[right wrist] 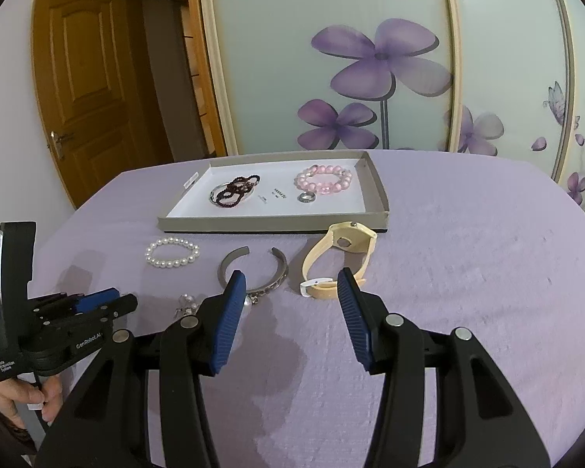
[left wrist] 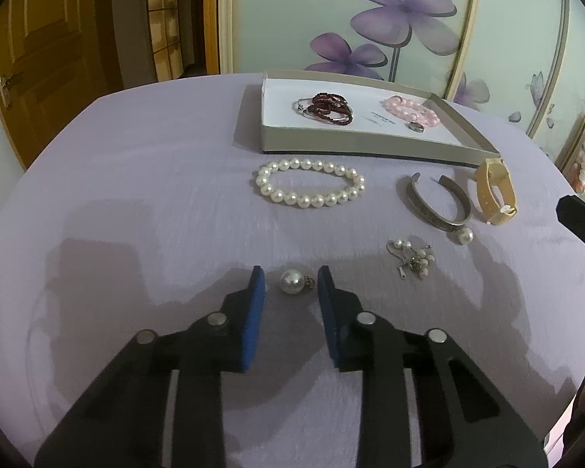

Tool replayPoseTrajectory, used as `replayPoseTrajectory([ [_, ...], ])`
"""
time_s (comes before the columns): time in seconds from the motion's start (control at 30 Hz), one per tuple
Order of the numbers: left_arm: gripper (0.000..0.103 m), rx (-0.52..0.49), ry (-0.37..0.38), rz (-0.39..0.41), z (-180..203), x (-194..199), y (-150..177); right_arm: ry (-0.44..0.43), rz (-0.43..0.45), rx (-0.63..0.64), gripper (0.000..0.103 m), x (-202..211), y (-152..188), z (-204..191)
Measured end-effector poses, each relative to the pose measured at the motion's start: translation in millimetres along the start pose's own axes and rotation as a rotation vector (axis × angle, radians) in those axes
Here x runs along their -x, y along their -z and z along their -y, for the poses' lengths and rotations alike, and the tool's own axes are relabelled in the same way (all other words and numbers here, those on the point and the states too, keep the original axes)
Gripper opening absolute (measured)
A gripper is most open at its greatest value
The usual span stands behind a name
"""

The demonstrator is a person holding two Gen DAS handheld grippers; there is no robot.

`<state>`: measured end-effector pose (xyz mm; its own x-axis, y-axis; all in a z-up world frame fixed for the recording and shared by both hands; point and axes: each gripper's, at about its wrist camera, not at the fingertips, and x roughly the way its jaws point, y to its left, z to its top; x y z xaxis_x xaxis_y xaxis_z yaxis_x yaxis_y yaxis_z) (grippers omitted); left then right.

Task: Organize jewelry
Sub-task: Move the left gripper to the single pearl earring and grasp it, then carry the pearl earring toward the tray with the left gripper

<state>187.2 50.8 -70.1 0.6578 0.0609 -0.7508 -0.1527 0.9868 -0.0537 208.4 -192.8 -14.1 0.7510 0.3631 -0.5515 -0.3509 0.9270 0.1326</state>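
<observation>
While the left gripper (left wrist: 291,279) sits low on the lilac tablecloth (left wrist: 136,202), its blue pads spread apart on either side of a single pearl earring (left wrist: 292,281) without touching it, the white pearl bracelet (left wrist: 310,188) lies just beyond, in front of the shallow grey tray (left wrist: 355,141) that holds the dark red beads (left wrist: 329,107) and the pink bead bracelet (left wrist: 411,111). Over to the right we have a small pearl cluster (left wrist: 411,259), the silver cuff (left wrist: 436,204) and the beige watch (right wrist: 337,263), and the right gripper (right wrist: 292,286) hovers wide open and empty, near the watch.
</observation>
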Motion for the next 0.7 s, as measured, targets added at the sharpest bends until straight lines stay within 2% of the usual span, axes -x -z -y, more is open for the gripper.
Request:
replayPoseTrajectory([
  [0.47, 0.025, -0.002, 0.007, -0.002, 7, -1, -2, -0.013, -0.023, 0.011, 0.051, -6, 4, -8],
  [0.53, 0.016, -0.006, 0.011, -0.003, 9, -1, -2, -0.016, -0.027, 0.014, 0.051, -8, 5, -10],
  [0.7, 0.016, 0.007, 0.028, -0.002, 7, 0, -2, -0.031, -0.051, 0.025, 0.051, -14, 8, -16],
])
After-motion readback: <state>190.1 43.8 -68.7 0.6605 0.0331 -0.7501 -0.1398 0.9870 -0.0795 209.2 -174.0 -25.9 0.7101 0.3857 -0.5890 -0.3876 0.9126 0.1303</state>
